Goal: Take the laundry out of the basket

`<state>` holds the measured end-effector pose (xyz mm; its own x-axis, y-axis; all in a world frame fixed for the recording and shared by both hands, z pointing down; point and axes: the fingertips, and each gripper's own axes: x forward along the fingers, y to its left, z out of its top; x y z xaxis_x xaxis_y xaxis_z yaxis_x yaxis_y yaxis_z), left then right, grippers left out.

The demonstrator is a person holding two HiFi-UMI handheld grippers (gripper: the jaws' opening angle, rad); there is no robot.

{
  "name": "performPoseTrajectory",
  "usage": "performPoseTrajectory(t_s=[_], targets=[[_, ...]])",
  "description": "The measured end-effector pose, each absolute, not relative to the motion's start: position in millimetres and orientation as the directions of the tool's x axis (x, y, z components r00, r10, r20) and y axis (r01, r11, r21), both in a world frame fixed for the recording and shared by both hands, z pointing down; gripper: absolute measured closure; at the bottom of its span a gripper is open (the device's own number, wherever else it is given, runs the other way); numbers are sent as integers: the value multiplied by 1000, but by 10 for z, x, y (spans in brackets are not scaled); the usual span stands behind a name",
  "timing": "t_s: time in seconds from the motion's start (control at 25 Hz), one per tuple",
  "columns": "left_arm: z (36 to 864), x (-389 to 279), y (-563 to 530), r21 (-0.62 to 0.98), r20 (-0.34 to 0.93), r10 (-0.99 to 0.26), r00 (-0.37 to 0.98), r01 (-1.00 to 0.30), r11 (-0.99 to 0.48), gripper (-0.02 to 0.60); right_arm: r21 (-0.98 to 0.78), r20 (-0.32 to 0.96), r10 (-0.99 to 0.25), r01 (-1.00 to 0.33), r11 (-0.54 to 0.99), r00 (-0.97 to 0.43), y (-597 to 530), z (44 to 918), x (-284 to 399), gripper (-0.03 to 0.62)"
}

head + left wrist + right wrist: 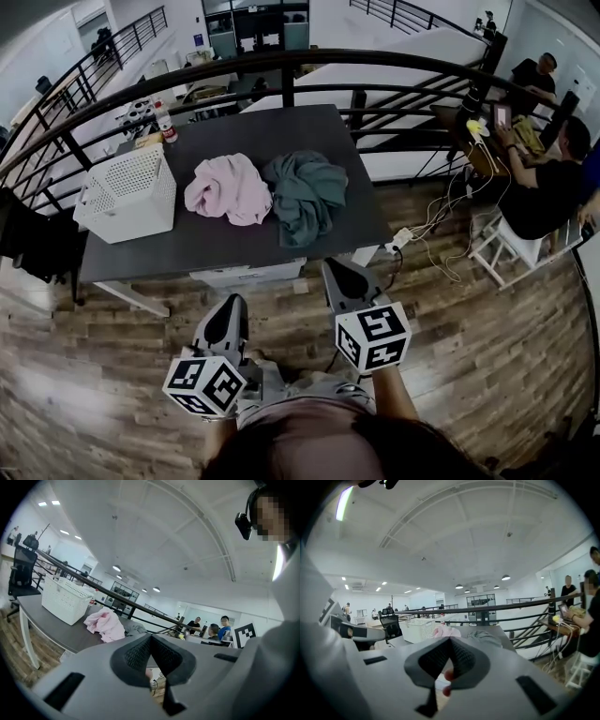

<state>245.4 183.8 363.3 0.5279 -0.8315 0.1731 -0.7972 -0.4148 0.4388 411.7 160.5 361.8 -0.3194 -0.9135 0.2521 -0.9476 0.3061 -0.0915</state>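
A white perforated laundry basket (127,197) stands on the left part of the dark table (281,131). To its right lie a pink garment (228,189) and a crumpled grey-green garment (305,195), side by side on the tabletop. Both grippers hang low in front of the table's near edge, away from the laundry. My left gripper (230,317) is shut with nothing in it, as is my right gripper (343,275). In the left gripper view the jaws (151,638) meet below the basket (63,599) and pink garment (105,624). The right gripper's jaws (451,643) touch too.
A black curved railing (309,58) runs behind the table. Bottles (167,127) stand at its far left corner. A white box (246,275) sits under the near edge. Cables and a power strip (403,236) lie on the wooden floor, right. People sit at a desk (487,141) on the right.
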Motion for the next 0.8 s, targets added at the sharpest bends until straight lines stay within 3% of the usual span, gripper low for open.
performPoseTrajectory(t_s=[0.8], targets=[[3458, 2802, 1877, 401, 167, -830, 532, -806, -436, 592, -101, 246, -919, -951, 293, -309, 1595, 3616, 4452, 579]])
